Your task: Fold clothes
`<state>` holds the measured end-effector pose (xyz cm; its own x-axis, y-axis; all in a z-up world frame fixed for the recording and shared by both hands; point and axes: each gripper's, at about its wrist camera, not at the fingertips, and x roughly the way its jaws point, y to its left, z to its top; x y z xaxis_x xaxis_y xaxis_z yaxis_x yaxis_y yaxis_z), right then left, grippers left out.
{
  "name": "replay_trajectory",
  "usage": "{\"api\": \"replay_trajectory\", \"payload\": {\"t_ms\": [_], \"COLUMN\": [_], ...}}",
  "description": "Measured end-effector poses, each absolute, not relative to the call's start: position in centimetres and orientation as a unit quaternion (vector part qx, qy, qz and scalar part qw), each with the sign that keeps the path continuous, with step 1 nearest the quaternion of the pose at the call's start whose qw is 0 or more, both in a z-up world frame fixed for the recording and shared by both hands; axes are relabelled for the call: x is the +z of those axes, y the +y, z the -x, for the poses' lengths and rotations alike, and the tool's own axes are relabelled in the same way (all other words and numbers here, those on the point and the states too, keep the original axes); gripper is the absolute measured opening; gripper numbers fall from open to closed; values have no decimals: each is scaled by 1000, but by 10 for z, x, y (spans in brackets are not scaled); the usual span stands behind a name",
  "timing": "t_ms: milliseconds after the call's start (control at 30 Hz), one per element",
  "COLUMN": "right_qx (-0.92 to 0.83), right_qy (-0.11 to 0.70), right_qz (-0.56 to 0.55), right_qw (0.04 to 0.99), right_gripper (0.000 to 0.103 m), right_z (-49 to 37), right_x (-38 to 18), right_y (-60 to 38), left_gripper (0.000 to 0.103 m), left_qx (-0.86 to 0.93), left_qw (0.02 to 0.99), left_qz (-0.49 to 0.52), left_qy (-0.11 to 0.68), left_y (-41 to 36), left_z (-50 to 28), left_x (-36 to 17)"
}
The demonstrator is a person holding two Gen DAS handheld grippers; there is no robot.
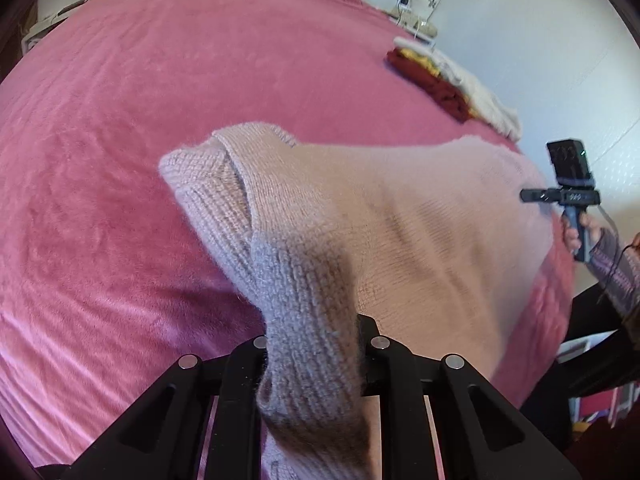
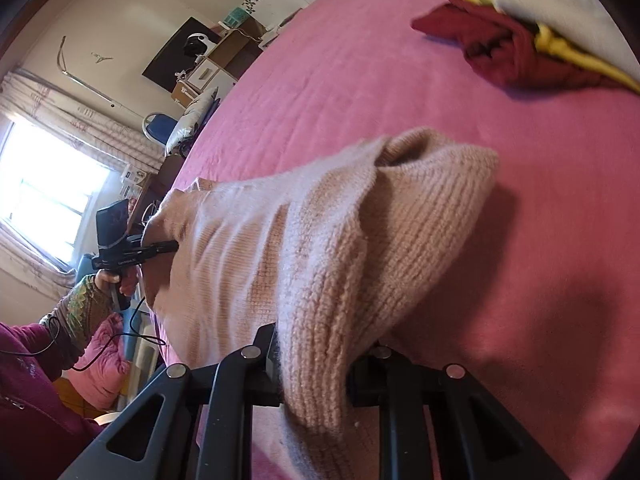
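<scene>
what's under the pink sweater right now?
The pink sweater hangs between the left tongs and right tongs. Beneath it only the pink bedspread shows. Whatever lies directly under the draped middle is covered.

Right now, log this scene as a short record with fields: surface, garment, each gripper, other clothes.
surface: pink plush bedspread
garment: pale pink knitted sweater, held between both grippers, partly lifted off the bed
left gripper: shut on the sweater's ribbed edge
right gripper: shut on the sweater's ribbed edge
other clothes: pile of dark red, yellow and white garments at the bed's far side
</scene>
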<state>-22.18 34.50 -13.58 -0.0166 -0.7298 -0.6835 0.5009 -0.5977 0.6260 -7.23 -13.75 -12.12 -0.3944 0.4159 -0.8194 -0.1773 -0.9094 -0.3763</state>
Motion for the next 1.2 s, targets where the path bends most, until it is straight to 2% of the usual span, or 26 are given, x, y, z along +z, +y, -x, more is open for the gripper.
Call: {"api": "replay_trajectory", "payload": {"t_ms": [233, 433, 633, 833, 1033, 1200], "right_qx": [-718, -725, -732, -710, -670, -641], "right_qy": [-85, -53, -15, 44, 116, 164], "right_qz": [-535, -520, -484, -454, -453, -455], "right_qw": [438, 449, 480, 537, 577, 596], "right_gripper": [18, 18, 18, 18, 19, 19], "right_z": [215, 206, 202, 219, 233, 238], "right_x": [-104, -62, -3, 39, 28, -5], "right_y": [331, 302, 242, 114, -49, -179], "left_gripper": [16, 16, 16, 16, 16, 17], "left_qx": [830, 849, 875, 896, 892, 868], "left_qw": [197, 192, 138, 57, -24, -83], "left_qz": [498, 459, 411, 378, 363, 356], "left_qy": [-152, -179, -213, -227, -266, -335], "left_y": [-129, -129, -170, -253, -333, -402], "left_z": [58, 36, -22, -90, -147, -177], "left_x": [-87, -34, 18, 58, 44, -20]}}
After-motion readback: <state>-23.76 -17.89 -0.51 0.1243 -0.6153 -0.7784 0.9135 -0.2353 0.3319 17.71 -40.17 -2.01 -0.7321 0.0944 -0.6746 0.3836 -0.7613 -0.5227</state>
